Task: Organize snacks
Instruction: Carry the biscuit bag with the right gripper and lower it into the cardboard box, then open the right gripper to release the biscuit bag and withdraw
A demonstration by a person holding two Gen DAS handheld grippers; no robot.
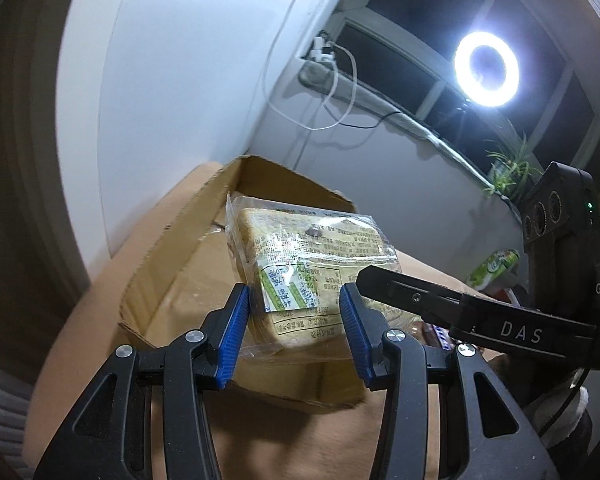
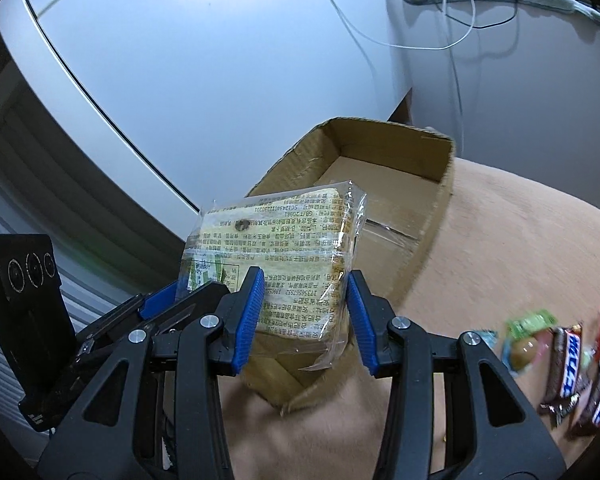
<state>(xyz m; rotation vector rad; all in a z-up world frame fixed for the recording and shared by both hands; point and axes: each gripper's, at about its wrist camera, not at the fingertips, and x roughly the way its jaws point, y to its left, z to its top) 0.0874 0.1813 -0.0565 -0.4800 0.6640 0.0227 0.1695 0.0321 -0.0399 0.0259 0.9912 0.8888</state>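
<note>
Blue-padded jaws of the left gripper (image 1: pixel 296 336) and the right gripper (image 2: pixel 306 322) both stand partly closed on one wrapped bread packet (image 1: pixel 308 268), each pair pinching the near end, side by side. The packet hangs in the air above the near corner of the cardboard box (image 2: pixel 388 176), clear of the tan surface (image 2: pixel 500 248).

Judging by the look, the packet is light and soft: sliced bread in loose, crinkly clear film that is likely slippery and easy to crush. A hold on the bread's thick sides, as now, seems safer than a pinch on the film edge alone, and a gentle squeeze should do.

Its long axis runs away from the grippers toward the box's far wall, the far end tilted up, the printed label face upward.

Right of the box, on the surface, lie chocolate bars (image 2: pixel 568 364) and a green-wrapped sweet (image 2: pixel 528 322), well apart from it. Beyond the box a ring lamp (image 1: pixel 486 69) shines near a dark window.
</note>
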